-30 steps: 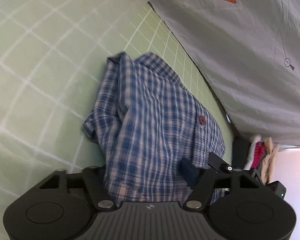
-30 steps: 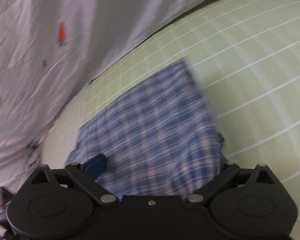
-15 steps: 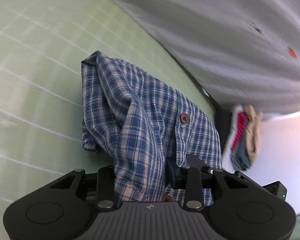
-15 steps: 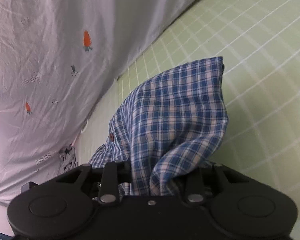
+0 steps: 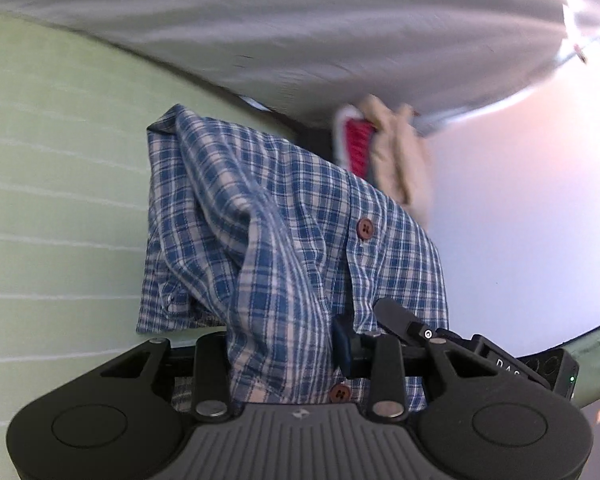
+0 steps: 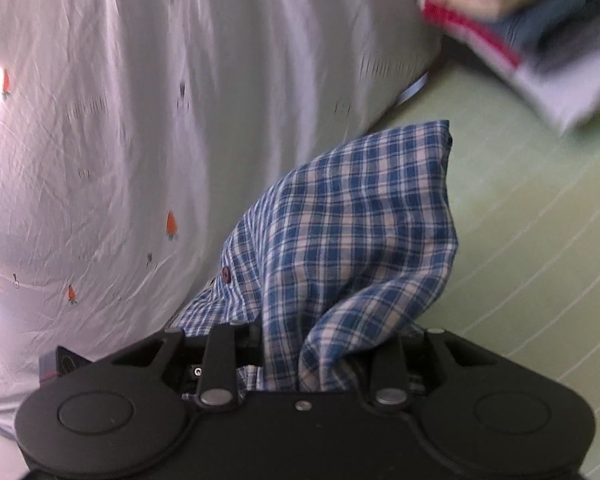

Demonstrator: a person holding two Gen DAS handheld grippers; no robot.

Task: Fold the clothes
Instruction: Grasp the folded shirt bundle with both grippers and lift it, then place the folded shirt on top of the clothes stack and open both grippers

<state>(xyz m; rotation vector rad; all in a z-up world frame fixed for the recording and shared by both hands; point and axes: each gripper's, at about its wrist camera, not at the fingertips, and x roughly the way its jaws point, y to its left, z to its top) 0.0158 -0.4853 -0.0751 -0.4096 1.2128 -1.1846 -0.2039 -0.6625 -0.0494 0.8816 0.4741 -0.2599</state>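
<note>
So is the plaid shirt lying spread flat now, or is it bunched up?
Bunched up. The plaid shirt hangs in draped folds from the left gripper and the right gripper, both shut on it.

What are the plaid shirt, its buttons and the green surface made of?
Plaid shirt: soft woven fabric, probably cotton; it drapes and creases, matte.
Buttons: reddish-brown, four-hole, likely plastic, possibly wood.
Green surface: matte with a white grid, looks like a mat or cloth; the material stays unclear.

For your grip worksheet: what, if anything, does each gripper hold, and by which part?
Both hold the checked shirt: the left gripper beside the button strip, the right gripper on a bunched edge.
</note>
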